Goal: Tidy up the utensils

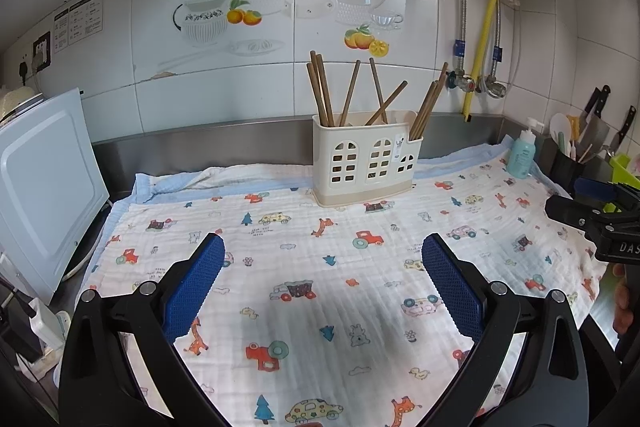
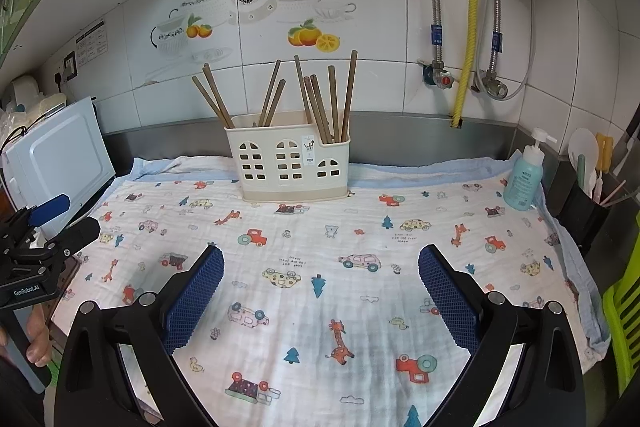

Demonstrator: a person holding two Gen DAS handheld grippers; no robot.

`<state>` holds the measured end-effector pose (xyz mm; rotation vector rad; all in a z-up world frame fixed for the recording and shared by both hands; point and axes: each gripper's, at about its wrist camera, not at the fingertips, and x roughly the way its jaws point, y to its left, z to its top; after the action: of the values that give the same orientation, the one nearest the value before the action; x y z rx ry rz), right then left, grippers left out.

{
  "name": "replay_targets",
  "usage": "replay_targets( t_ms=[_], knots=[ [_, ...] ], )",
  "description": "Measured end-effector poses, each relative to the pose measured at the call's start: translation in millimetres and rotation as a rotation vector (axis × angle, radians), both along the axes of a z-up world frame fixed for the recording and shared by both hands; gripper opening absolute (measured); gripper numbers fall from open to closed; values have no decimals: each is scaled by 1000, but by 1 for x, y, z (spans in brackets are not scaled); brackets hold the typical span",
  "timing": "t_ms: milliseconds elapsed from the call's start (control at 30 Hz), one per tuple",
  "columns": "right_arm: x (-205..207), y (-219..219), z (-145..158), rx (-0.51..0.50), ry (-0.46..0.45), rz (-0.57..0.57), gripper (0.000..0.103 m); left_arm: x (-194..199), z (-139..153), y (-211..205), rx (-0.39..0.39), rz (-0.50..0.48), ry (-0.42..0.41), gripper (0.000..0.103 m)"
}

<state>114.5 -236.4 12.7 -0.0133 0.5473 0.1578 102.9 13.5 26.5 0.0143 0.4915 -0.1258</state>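
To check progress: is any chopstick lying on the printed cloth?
No, every chopstick in view stands in the cream holder; the printed cloth carries none.

Black hand-held gripper point(image 1: 323, 263) frames, blue textured pads point(image 2: 195, 301), silver screws

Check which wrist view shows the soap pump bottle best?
Right wrist: the soap pump bottle shows whole, pump head included, on the cloth's far right. Left wrist shows it smaller, near the frame edge.
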Motion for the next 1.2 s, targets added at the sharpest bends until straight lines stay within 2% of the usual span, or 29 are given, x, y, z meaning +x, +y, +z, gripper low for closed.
replay_targets(
  t_ms=[1200],
  knots=[
    [5, 1, -13, 0, 26, 1, 95, 5, -12, 5, -17, 16, 26, 98]
  ],
)
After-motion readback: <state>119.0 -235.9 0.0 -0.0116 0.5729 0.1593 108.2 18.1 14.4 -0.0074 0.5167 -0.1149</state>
